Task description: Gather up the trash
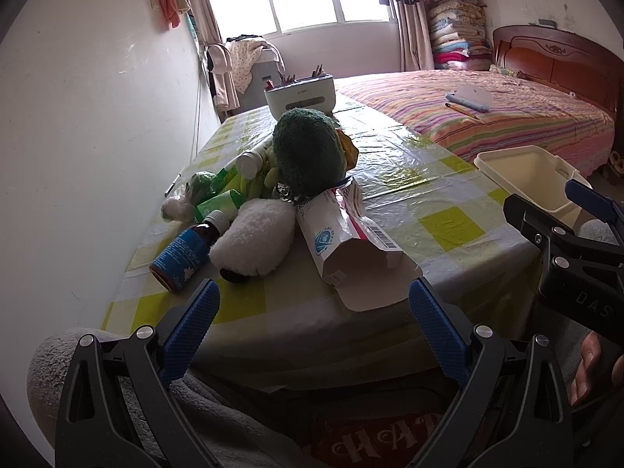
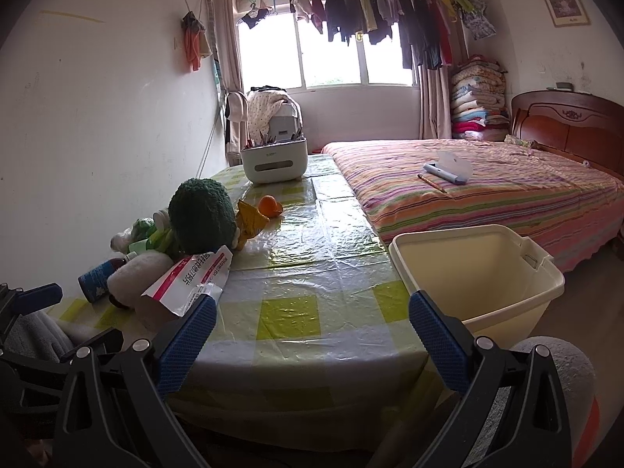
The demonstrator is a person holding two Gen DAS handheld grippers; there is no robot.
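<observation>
Both hand-held grippers, left point(image 1: 314, 304) and right point(image 2: 312, 321), wide apart, seemingly empty.

Clutter pile point(image 1: 273, 195) left on table point(image 2: 312, 273); bin point(image 2: 475, 273) right; bed point(image 2: 487, 187) behind.

A glossy, crinkled plastic sheet covers the checked table point(image 2: 312, 257). The cream bin point(image 2: 479, 273) looks like smooth matt plastic. At left, the opened carton point(image 1: 351, 241) is thin card beside a fluffy white plush point(image 1: 253, 241). Upper right, the headboard point(image 2: 573, 128) is polished wood.
</observation>
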